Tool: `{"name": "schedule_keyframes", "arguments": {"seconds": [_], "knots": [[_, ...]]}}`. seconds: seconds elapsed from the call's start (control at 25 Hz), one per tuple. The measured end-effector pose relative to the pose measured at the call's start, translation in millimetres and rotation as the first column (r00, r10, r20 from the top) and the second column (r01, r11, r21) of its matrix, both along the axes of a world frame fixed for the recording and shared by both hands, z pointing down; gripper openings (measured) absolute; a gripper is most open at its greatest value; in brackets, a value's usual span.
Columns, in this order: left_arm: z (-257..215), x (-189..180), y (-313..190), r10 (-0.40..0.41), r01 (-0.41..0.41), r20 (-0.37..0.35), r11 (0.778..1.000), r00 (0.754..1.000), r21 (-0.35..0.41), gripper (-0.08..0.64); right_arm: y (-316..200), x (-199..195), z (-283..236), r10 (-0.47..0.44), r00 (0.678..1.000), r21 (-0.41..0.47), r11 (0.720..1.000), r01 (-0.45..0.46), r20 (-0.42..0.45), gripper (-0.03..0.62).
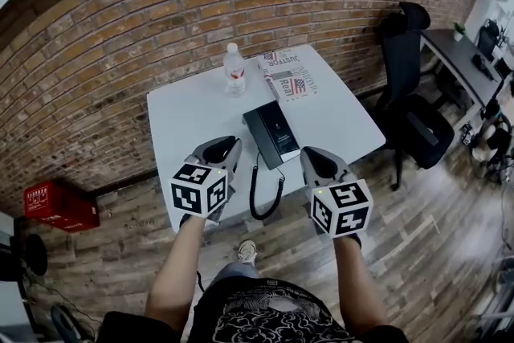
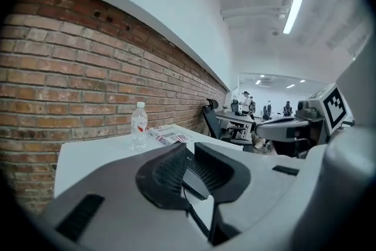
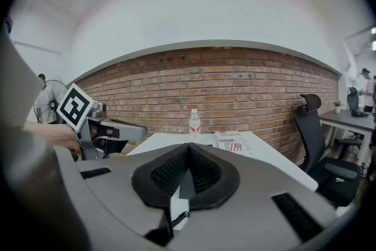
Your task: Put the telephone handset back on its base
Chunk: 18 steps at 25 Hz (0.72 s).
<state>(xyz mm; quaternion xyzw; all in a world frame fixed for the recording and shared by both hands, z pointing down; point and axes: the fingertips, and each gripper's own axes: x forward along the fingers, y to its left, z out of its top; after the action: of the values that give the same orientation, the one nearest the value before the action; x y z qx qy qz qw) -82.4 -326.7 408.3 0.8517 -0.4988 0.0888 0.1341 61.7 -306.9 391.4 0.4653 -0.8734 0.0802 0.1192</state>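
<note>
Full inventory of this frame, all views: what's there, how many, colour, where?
table: 1, white, centre
water bottle: 1, clear with red label, far side of table
newspaper: 1, white with flag print, right of bottle
telephone: 1, black, near edge of table
coiled cord: 1, black, hanging off near edge
office chair: 1, black, right of table
box: 1, red, on floor at left
desk: 1, dark, far right
left gripper: 1, grey, jaws slightly apart, empty
right gripper: 1, grey, jaws together, empty
</note>
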Motion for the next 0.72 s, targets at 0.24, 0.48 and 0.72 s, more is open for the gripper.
{"name": "schedule_keyframes", "arguments": {"seconds": [0.24, 0.48, 0.72], "knots": [[-11, 3, 15, -0.017, 0.016, 0.024, 0.999, 1.0, 0.049, 0.023, 7, 6, 0, 0.005, 1.0, -0.001, 1.0, -0.005, 0.009, 0.002], [-12, 3, 20, -0.028, 0.025, 0.037, 0.998, 0.999, 0.063, 0.023, 9, 10, -1, 0.012, 1.0, 0.005, 1.0, -0.012, 0.014, 0.002], [-11, 1, 20, -0.033, 0.031, 0.04, 0.998, 0.999, 0.064, 0.023, 7, 10, 0, 0.014, 1.0, 0.007, 1.0, -0.014, 0.015, 0.002]]}}
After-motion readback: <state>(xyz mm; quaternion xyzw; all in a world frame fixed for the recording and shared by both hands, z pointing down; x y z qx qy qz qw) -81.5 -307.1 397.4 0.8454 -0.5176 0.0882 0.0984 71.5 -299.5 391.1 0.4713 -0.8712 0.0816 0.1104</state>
